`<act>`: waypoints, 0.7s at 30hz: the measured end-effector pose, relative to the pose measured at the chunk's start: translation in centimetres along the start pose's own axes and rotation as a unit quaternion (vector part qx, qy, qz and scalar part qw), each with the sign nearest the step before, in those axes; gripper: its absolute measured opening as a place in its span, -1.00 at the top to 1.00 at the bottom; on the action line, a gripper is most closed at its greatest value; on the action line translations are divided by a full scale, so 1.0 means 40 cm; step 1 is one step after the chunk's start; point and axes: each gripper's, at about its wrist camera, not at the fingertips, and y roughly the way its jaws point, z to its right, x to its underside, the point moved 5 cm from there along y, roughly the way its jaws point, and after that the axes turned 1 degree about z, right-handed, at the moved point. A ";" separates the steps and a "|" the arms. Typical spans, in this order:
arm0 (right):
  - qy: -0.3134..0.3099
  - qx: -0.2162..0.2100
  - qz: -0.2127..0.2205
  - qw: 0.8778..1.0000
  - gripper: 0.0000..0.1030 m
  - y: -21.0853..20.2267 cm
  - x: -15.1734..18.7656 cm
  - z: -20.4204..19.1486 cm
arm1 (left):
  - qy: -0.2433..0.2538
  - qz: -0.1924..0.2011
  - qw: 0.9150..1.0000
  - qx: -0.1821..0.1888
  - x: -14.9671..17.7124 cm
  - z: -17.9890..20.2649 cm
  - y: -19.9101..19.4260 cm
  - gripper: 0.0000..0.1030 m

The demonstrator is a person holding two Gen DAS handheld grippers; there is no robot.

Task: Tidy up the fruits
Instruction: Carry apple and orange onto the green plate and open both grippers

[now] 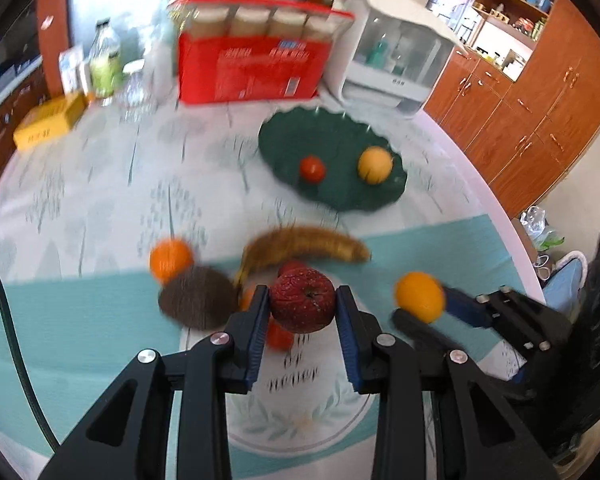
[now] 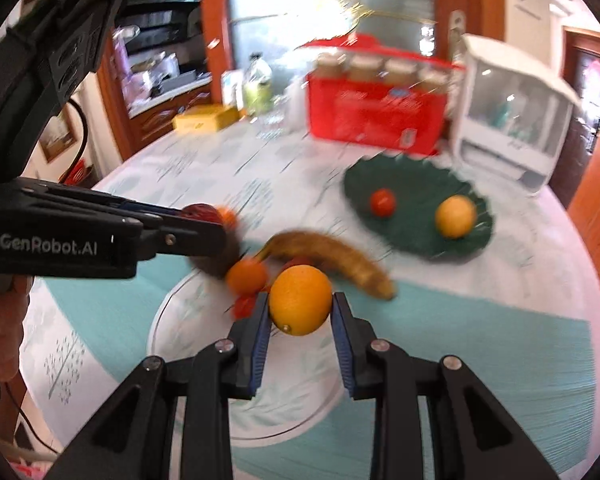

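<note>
My left gripper (image 1: 302, 304) is shut on a wrinkled dark red apple (image 1: 302, 303), lifted above the table. My right gripper (image 2: 300, 306) is shut on an orange (image 2: 300, 299); the same orange (image 1: 419, 297) shows at the right of the left wrist view. Below them lie a brown-spotted banana (image 1: 306, 245), another orange (image 1: 170, 259), a brown kiwi-like fruit (image 1: 198, 302) and small red fruits (image 2: 246, 305). A dark green leaf-shaped plate (image 1: 284, 148) farther back holds a small red fruit (image 1: 312, 168) and a yellow fruit (image 1: 375, 165).
At the back of the table stand a red box of jars (image 1: 252, 68), a white cabinet-like container (image 1: 396, 64), bottles (image 1: 106, 62) and a yellow box (image 1: 50, 122). Wooden cupboards (image 1: 540, 112) rise at the right. A hand (image 2: 2, 320) holds the left gripper.
</note>
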 end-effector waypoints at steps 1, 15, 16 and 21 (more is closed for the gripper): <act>0.002 0.006 0.004 1.000 0.42 -0.006 -0.014 0.014 | 0.006 0.001 1.000 -0.007 -0.026 0.009 -0.001 0.39; 0.031 0.064 0.036 0.997 0.42 -0.005 -0.285 0.235 | 0.064 0.022 0.996 -0.067 -0.329 0.064 0.055 0.39; 0.033 0.065 0.035 0.997 0.42 0.005 -0.306 0.247 | 0.066 0.024 0.995 -0.070 -0.351 0.067 0.064 0.39; 0.052 0.071 0.027 0.996 0.42 0.060 -0.397 0.308 | 0.082 0.034 0.993 -0.081 -0.462 0.075 0.112 0.39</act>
